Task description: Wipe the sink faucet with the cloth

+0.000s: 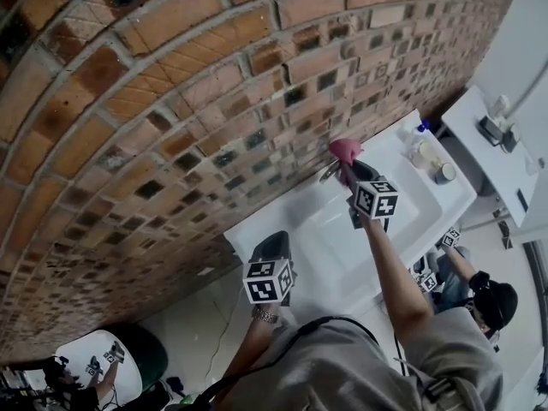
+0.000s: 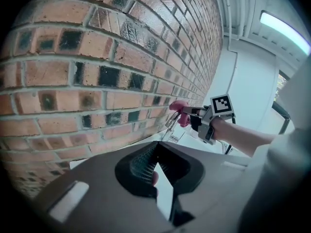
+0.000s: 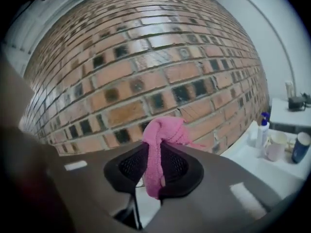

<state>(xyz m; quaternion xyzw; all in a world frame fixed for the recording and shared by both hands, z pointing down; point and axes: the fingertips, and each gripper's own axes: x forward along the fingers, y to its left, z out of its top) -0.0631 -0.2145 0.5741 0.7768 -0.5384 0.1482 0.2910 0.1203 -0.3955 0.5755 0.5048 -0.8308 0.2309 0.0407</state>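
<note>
My right gripper (image 1: pixel 349 169) is shut on a pink cloth (image 1: pixel 346 151) and holds it against the top of the chrome faucet (image 1: pixel 329 173), close to the brick wall above the white sink (image 1: pixel 321 238). In the right gripper view the cloth (image 3: pixel 163 140) bunches over the jaws of that gripper (image 3: pixel 155 165) and hides the faucet. The left gripper view shows the cloth (image 2: pixel 178 107) on the faucet (image 2: pixel 171 122) ahead. My left gripper (image 1: pixel 274 248) hangs by the sink's left end, apart from the faucet; its jaws (image 2: pixel 155 166) are closed with nothing between them.
A pump bottle (image 3: pixel 263 129) and two cups (image 3: pixel 275 147) stand on the sink's right ledge. A white table (image 1: pixel 492 157) with small items lies further right. Another person (image 1: pixel 492 305) crouches below the sink's right corner. The brick wall (image 1: pixel 171 101) runs right behind the faucet.
</note>
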